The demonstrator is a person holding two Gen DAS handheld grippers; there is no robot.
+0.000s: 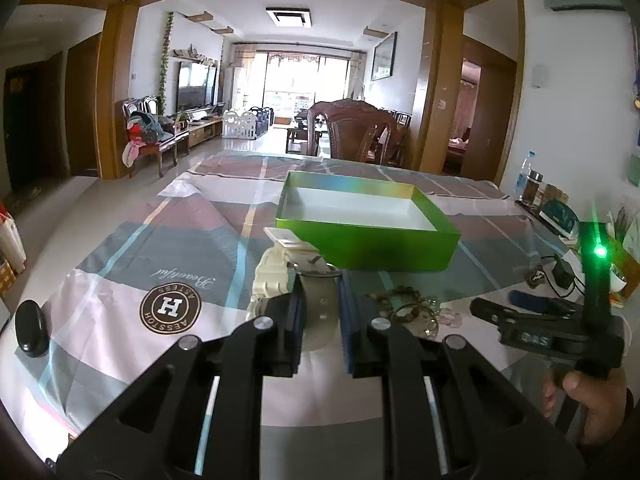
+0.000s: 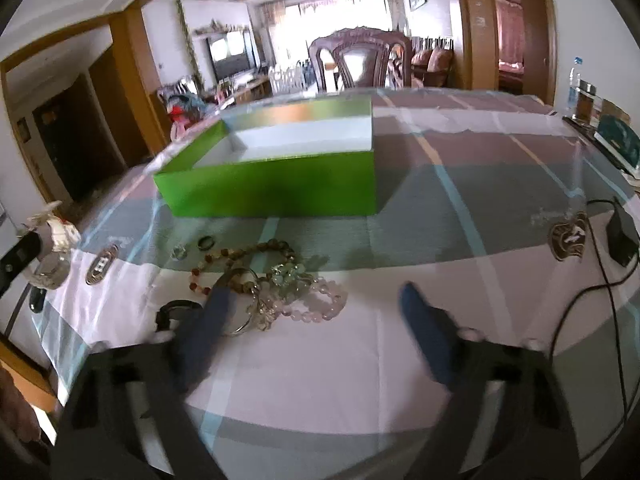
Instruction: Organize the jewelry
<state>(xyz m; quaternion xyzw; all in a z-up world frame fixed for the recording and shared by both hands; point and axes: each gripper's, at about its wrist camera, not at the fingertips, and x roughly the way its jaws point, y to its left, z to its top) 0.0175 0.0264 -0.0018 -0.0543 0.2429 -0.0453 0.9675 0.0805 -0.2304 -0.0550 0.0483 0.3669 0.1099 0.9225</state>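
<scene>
My left gripper point(image 1: 320, 300) is shut on a cream-white wristwatch point(image 1: 280, 268) and holds it above the table, just short of the open green box point(image 1: 368, 246). The watch and left gripper also show at the far left of the right wrist view point(image 2: 52, 240). My right gripper point(image 2: 316, 304) is open and empty, low over a pile of bead bracelets point(image 2: 280, 280), with its left finger point(image 2: 208, 320) beside the pile. The box point(image 2: 272, 188) lies beyond the pile. A dark ring point(image 2: 206, 243) and a small clear piece point(image 2: 179, 254) lie near it.
A checked cloth point(image 1: 132, 248) covers the table. A black oval object point(image 1: 32, 332) sits at the left edge. A charger and cable point(image 2: 620, 236), a badge point(image 2: 568, 240), bottles and jars point(image 1: 528, 180) stand at the right. A wooden chair point(image 1: 352, 128) stands behind the table.
</scene>
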